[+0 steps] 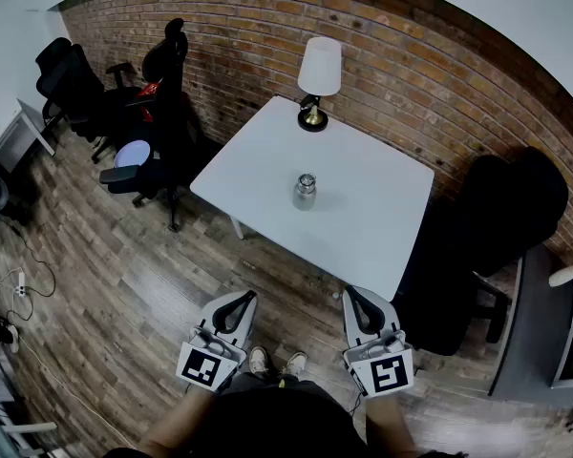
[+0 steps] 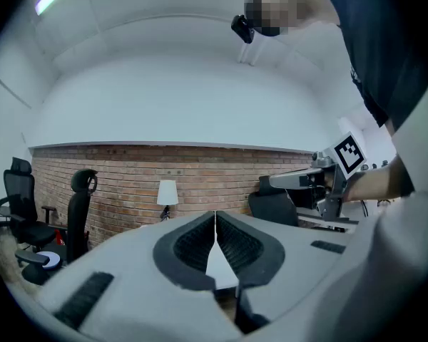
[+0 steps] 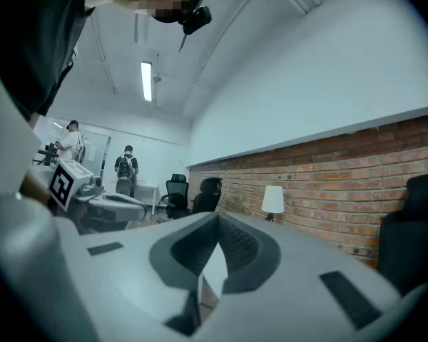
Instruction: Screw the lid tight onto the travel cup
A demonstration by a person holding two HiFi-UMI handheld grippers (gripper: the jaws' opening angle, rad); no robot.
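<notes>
The travel cup (image 1: 306, 192), a small clear cup with a metal lid on top, stands near the middle of the white table (image 1: 363, 232). Both grippers hang low in front of me, well short of the table's near edge. My left gripper (image 1: 242, 301) is shut with nothing between its jaws, and the left gripper view shows its tips (image 2: 215, 214) meeting. My right gripper (image 1: 352, 296) is shut and empty too, its tips (image 3: 216, 216) closed together. Neither gripper view shows the cup.
A lamp (image 1: 317, 82) with a white shade stands at the table's far corner by the brick wall. Black office chairs (image 1: 162, 113) sit to the left and a dark chair (image 1: 501, 222) to the right. A desk (image 1: 544, 332) is at the right edge. Two people (image 3: 126, 169) stand far off.
</notes>
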